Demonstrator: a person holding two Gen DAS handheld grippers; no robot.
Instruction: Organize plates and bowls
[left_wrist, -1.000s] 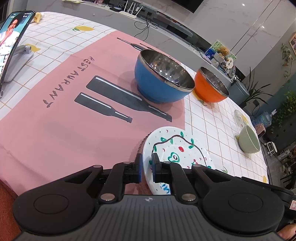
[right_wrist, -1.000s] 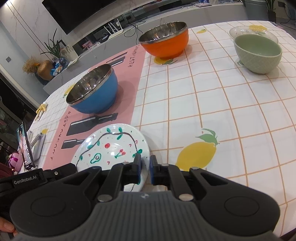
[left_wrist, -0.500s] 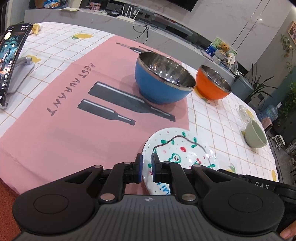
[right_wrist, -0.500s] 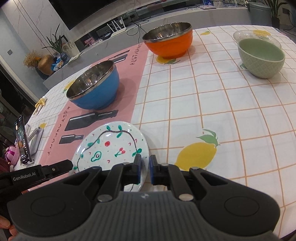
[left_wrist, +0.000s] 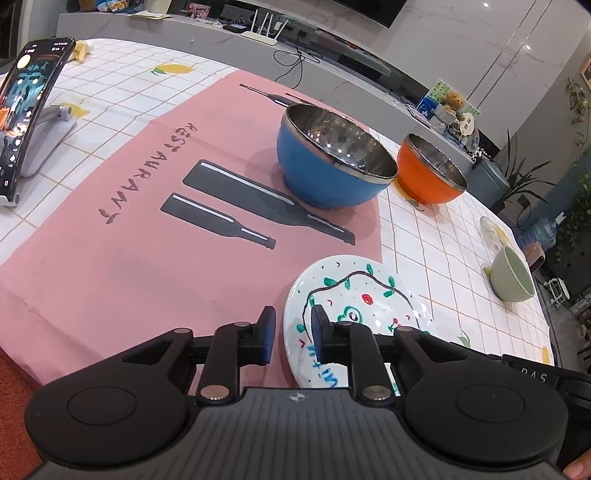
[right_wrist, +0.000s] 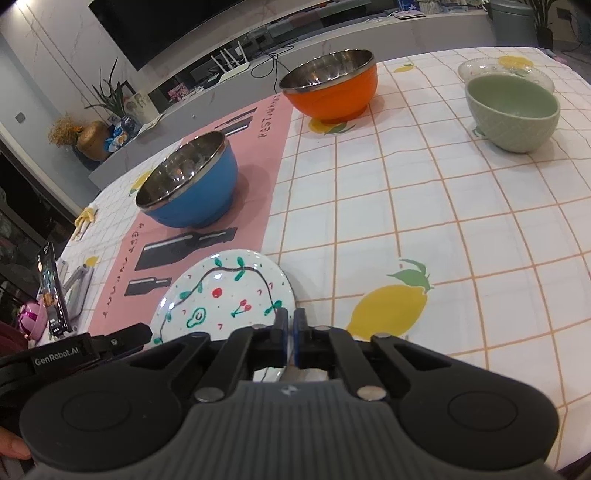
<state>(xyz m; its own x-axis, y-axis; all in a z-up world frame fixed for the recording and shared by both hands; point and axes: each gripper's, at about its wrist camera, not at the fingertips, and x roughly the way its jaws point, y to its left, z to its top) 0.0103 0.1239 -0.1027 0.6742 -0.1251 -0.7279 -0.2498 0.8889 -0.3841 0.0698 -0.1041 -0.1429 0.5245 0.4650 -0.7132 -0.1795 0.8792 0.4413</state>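
While right gripper (right_wrist: 290, 326) fingers pinch the plate (right_wrist: 225, 295) rim, left gripper (left_wrist: 291, 328) fingers (spread) straddle it.

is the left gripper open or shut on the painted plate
Open. In the left wrist view the left gripper shows a clear gap between its fingers, which straddle the painted plate's rim without pinching it. The right gripper is shut on that rim.

Plate (left_wrist: 354, 302) nearest, two steel bowls (left_wrist: 332, 158) behind, ceramic bowl (left_wrist: 511, 275) far right

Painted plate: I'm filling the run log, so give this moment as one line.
left gripper open at painted plate rim | right gripper shut on plate edge | bowls untouched
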